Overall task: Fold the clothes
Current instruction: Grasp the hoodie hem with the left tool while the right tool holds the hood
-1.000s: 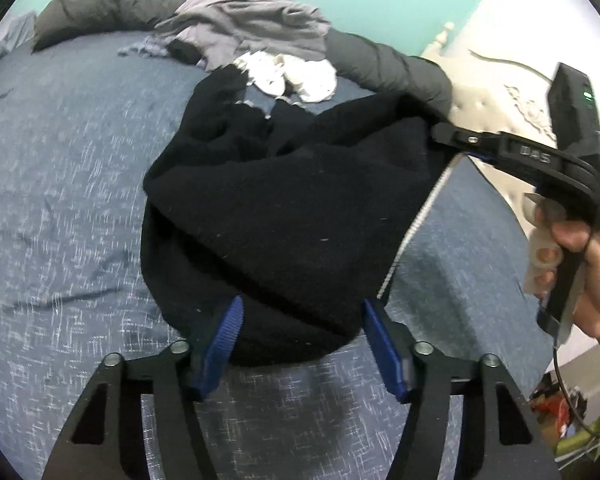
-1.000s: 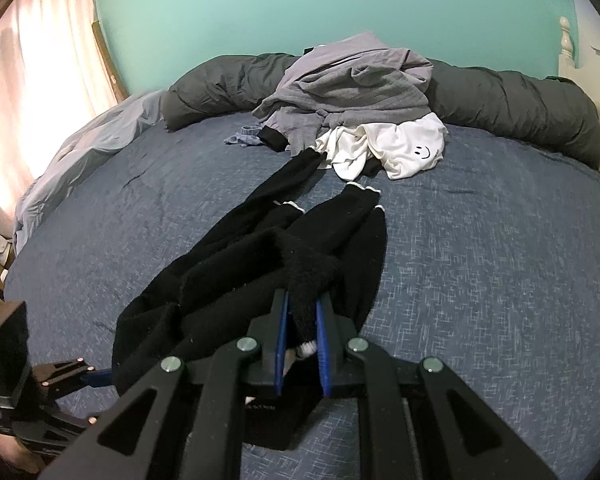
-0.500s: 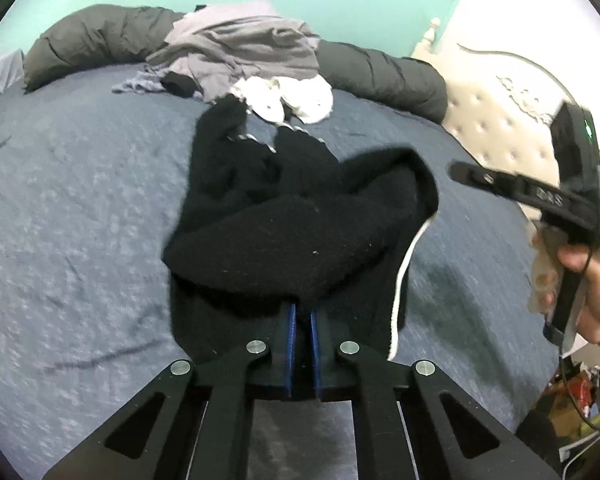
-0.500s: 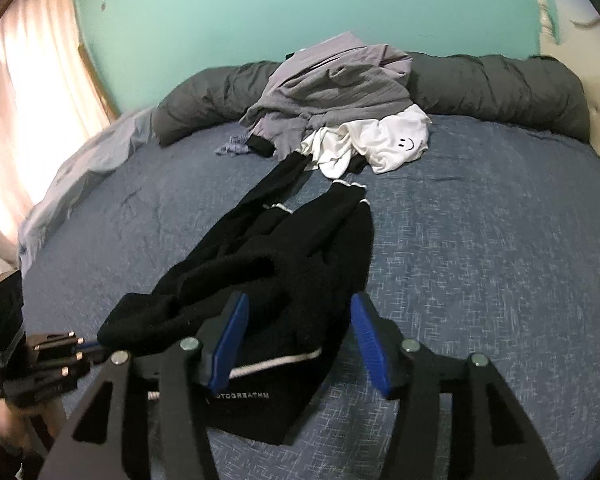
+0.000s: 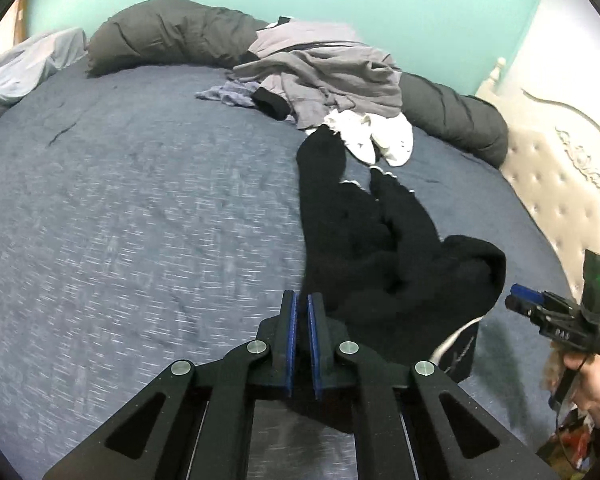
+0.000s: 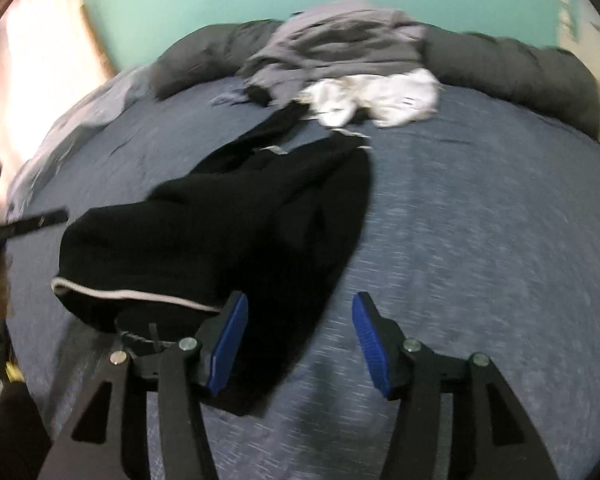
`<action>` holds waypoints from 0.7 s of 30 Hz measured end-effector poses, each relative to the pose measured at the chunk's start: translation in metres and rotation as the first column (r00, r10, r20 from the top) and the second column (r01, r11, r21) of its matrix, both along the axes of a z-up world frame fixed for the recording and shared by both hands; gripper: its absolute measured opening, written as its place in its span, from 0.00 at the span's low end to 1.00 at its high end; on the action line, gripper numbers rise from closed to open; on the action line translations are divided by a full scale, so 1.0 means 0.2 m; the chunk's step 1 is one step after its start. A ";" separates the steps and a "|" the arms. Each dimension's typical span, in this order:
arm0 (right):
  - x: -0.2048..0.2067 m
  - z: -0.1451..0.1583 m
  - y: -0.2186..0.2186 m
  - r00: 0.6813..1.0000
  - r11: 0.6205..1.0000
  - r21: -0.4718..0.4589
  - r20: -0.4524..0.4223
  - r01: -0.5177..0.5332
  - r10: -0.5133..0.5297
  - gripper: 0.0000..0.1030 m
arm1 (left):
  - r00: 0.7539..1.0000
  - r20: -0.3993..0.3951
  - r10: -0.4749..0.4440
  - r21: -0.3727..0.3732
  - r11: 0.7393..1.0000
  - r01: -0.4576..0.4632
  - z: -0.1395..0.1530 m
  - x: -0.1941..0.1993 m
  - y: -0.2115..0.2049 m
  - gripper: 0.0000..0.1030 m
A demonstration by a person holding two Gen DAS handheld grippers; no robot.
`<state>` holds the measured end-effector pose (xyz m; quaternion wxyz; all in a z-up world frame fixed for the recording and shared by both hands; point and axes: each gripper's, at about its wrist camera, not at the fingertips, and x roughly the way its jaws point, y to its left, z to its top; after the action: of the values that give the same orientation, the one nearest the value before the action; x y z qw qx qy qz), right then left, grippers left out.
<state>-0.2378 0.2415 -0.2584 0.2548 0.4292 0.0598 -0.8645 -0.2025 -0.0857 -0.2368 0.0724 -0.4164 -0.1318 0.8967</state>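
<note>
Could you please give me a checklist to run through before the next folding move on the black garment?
1. Right gripper open and free of cloth: ok.
2. Left gripper free of cloth: cannot tell; its jaws are shut at the edge of the black garment.
3. Garment spread flat on the bed: not ok; the near end is bunched in a heap.
4. Leg ends clear of other laundry: not ok; one reaches the white garment.
5. Right wrist view sharp enough to aim a grasp: not ok; it is blurred.
</note>
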 end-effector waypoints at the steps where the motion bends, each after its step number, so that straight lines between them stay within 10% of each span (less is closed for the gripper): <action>1: 0.01 -0.01 -0.06 0.999 0.999 0.027 -0.014 -0.030 0.030 0.54 | 1.000 -0.001 -0.005 -0.001 1.000 0.005 0.00 0.01 0.00 0.06; 15: 0.07 0.02 -0.04 0.999 0.998 0.063 -0.031 -0.029 0.031 0.54 | 0.988 0.002 -0.153 -0.058 0.987 0.153 -0.03 0.22 0.28 0.09; 21: 0.09 0.02 0.02 1.000 0.999 0.042 -0.016 -0.005 0.006 0.54 | 0.978 0.034 -0.206 -0.132 0.969 0.209 -0.08 0.28 0.44 0.43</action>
<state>-0.2200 0.2460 -0.2549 0.2477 0.4275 0.0810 -0.8657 -0.1457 0.0022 -0.2522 0.1363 -0.4406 -0.0274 0.8869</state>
